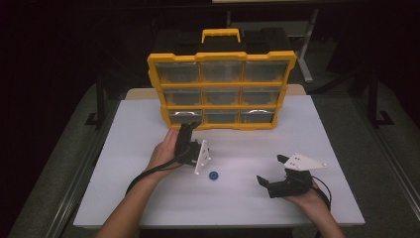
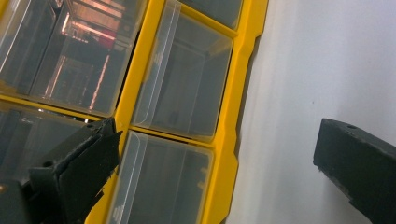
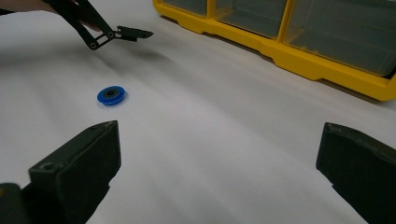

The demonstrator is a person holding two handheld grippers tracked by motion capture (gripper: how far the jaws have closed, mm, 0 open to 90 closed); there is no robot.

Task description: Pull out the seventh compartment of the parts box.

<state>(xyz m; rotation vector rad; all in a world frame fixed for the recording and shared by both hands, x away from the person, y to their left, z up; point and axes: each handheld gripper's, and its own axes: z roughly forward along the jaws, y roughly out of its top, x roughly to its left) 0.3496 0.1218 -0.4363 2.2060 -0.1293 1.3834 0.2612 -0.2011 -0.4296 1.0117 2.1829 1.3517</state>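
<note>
While the left hand-held gripper (image 1: 190,127), jaws spread, reaches the yellow organizer (image 1: 221,89) bottom-left drawer on the tabletop (image 1: 148,198), pinch its lip squarely; right hand-held gripper (image 1: 270,171) spread, near right, blue wheel (image 1: 214,175) between.

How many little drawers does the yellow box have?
9 in the yellow box, three rows of three: top row, middle row, bottom row. The left gripper partly covers the bottom-left one.

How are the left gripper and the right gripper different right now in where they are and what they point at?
The left gripper is raised at the yellow organizer's bottom-left drawer; the right gripper sits low over bare table. The left faces the drawers, the right faces the blue wheel. Both are open and hold nothing.
</note>
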